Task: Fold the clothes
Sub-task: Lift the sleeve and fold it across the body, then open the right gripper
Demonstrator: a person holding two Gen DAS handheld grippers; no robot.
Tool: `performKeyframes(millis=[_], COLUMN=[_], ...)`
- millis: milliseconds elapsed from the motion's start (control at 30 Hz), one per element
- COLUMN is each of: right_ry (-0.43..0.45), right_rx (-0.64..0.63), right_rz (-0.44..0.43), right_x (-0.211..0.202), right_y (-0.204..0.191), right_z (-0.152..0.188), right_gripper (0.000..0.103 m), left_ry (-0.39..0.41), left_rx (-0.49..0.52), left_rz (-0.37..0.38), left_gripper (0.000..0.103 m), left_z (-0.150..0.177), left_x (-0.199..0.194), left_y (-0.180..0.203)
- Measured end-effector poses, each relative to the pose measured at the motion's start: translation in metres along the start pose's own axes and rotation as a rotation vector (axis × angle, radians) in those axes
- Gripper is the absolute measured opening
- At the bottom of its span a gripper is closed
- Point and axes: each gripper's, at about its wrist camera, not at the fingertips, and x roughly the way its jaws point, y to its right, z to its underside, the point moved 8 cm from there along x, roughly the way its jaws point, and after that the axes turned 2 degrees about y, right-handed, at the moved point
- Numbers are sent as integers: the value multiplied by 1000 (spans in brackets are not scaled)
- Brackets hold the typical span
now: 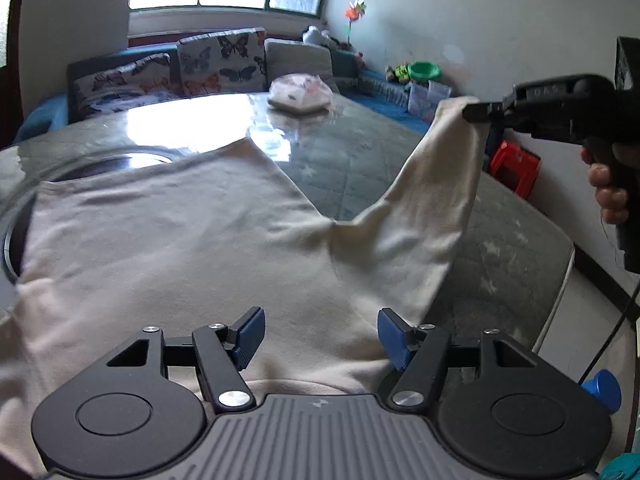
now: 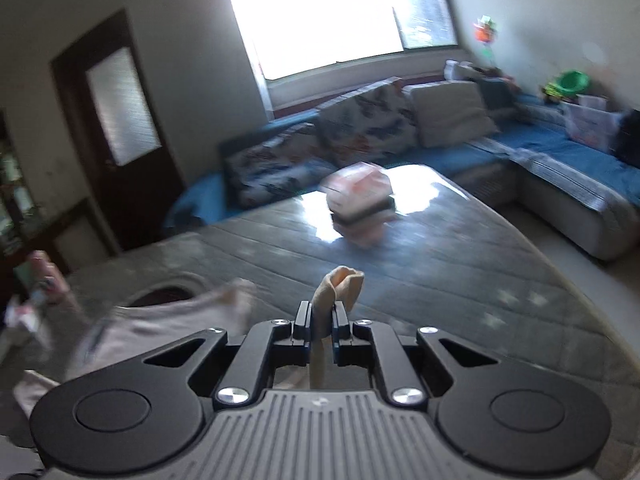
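Note:
A cream long-sleeved top (image 1: 172, 232) lies spread on the table (image 1: 344, 168). Its right sleeve (image 1: 432, 184) is lifted off the surface, stretched up to the right. My right gripper (image 1: 468, 114) is shut on the sleeve's cuff, a hand holding its handle. In the right wrist view the same gripper (image 2: 322, 318) pinches a bunched tip of cream cloth (image 2: 340, 284) between its pads. My left gripper (image 1: 320, 334) hovers over the near part of the top, its blue pads wide apart and open, nothing between them.
A stack of folded clothes in a plastic bag (image 1: 300, 94) sits at the table's far side. A round metal inset (image 1: 116, 162) shows beside the top. A blue sofa with cushions (image 1: 180, 68) runs behind, and a red stool (image 1: 516, 168) stands right of the table.

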Motion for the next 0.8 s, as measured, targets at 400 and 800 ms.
performKeyframes(millis=[400,800], right_ry=[-59,-225], right_rx=[-144,-191], right_rz=[-250,-436], right_x=[21,38], right_y=[-145,-226], right_z=[20,87], right_gripper=[9,9], left_ry=[78,110], left_rx=[-76,-237], left_rz=[-121,-277], left_gripper=[71,71], left_z=[-9,25], left_x=[-50,-96], left_y=[-89,-148])
